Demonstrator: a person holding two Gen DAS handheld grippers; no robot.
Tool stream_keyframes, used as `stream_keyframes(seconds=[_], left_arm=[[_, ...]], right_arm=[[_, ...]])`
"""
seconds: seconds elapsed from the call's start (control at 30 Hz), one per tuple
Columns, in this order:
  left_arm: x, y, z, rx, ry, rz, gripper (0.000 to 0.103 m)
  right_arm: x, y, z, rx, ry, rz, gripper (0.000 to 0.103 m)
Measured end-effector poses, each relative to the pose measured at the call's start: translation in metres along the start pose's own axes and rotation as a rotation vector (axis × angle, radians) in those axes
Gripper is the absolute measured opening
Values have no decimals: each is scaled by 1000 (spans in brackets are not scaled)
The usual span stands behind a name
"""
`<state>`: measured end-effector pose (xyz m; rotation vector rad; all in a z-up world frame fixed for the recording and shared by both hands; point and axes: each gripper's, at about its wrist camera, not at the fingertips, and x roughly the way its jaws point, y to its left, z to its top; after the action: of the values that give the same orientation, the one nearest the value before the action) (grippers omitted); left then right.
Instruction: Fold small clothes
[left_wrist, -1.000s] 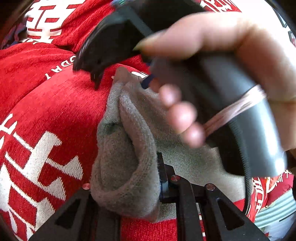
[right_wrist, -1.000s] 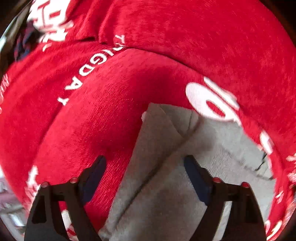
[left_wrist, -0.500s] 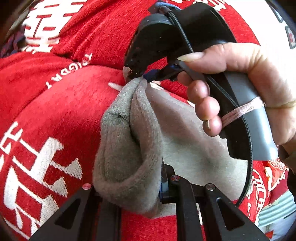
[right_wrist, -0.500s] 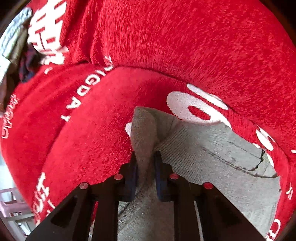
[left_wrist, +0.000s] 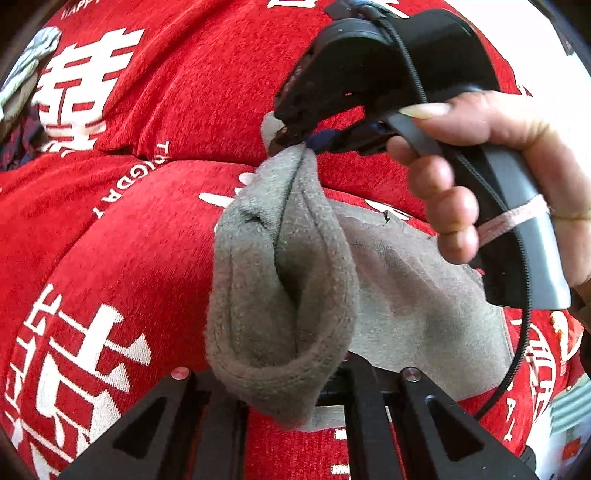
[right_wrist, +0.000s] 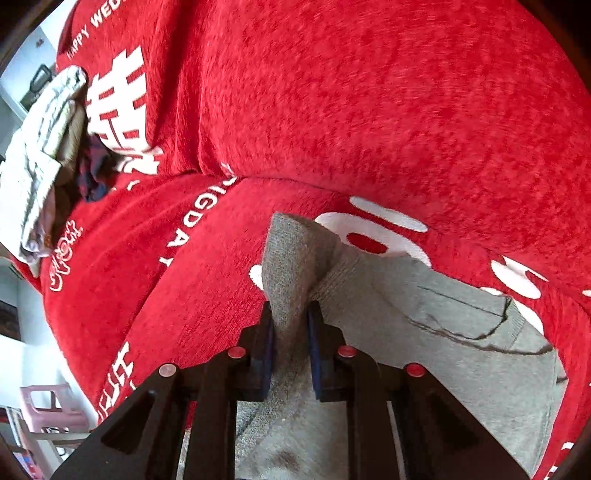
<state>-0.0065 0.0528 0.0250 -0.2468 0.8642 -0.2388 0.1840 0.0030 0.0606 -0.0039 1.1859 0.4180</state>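
A small grey knit garment (left_wrist: 406, 295) lies partly on a red cover, with one end bunched up into a thick fold. My left gripper (left_wrist: 291, 376) is shut on the near end of that fold, and the cloth hides its pads. In the left wrist view a person's hand (left_wrist: 480, 147) holds my right gripper (left_wrist: 295, 142), which pinches the far tip of the fold and holds it off the cover. The right wrist view shows the right gripper (right_wrist: 290, 332) shut on a raised corner of the grey garment (right_wrist: 424, 332). The rest of the garment spreads flat to the right.
A red plush cover (right_wrist: 369, 110) with white characters and lettering lies under everything and humps up behind the garment. A pile of other clothes (right_wrist: 40, 155) sits at the far left edge. A pink stool (right_wrist: 48, 406) stands on the floor at lower left.
My right gripper went from open over the garment's corner to shut on it and lifted it. The left gripper rose a little with its fold, and the cloth now stretches between both.
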Motion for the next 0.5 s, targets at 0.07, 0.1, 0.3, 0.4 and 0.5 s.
stream_keyframes(seconds=[0.07,0.1,0.3,0.4,0.5], left_arm=[[-2,-8,-1,14,7,17,10],[-2,-11,0,22,11,26,10],[-5,-40,2,83,17,77,10],[-7,-56,3,112,19,94,10],[-10,-74,3,148,17,105,10]], right_arm=[[-7,-12,-3,23,-13,21,18],[-12,-18,-5,35,-20,29,18],[-37,-51,-18,83,-75,74,17],[-51,-69,-25,108,-103,99,17],[-65,-87,-31,126,-128,125,17]])
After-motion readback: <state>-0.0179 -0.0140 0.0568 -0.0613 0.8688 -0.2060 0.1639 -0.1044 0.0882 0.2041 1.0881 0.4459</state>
